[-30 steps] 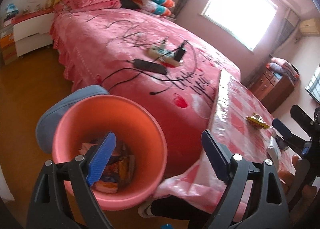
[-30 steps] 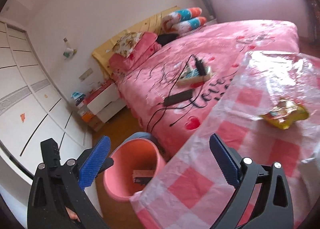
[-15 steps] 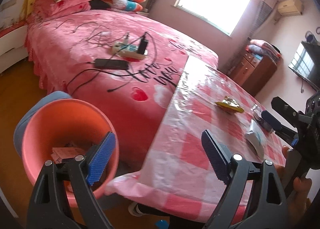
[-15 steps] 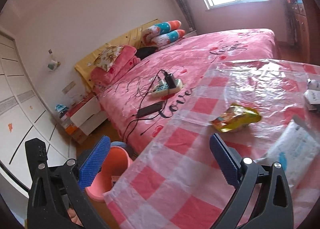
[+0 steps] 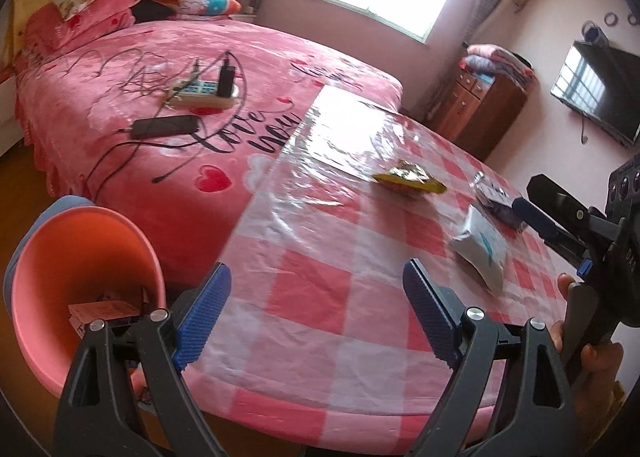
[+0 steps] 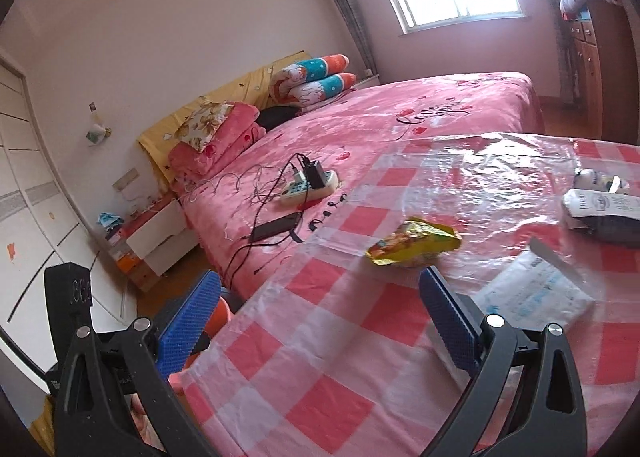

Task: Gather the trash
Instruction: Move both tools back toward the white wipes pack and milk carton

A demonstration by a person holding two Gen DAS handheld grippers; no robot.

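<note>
A yellow snack wrapper [image 5: 410, 177] [image 6: 414, 243] lies on the pink checked table [image 5: 320, 297] [image 6: 320, 377]. A white flat packet [image 5: 480, 245] [image 6: 532, 293] lies to its right, with a dark bag [image 5: 496, 197] [image 6: 604, 209] just beyond. The orange bin [image 5: 80, 257] [image 6: 222, 313] stands on the floor at the table's left corner, with boxes and wrappers inside. My left gripper [image 5: 316, 285] hangs open over the table's near edge, holding nothing. My right gripper [image 6: 320, 289] is open and empty, short of the wrapper, its right finger next to the white packet.
A pink bed [image 5: 160, 77] behind the table carries a power strip [image 5: 204, 91], cables and a black phone [image 5: 166, 126]. A wooden dresser [image 5: 484, 113] and a wall TV [image 5: 596, 93] are at the right. A hand [image 5: 596, 357] holds the right tool.
Both views have swung right, from the bin towards the table. The bin slid to the left edge of the views; the wrapper and the packets came closer. Both grippers stayed open.
</note>
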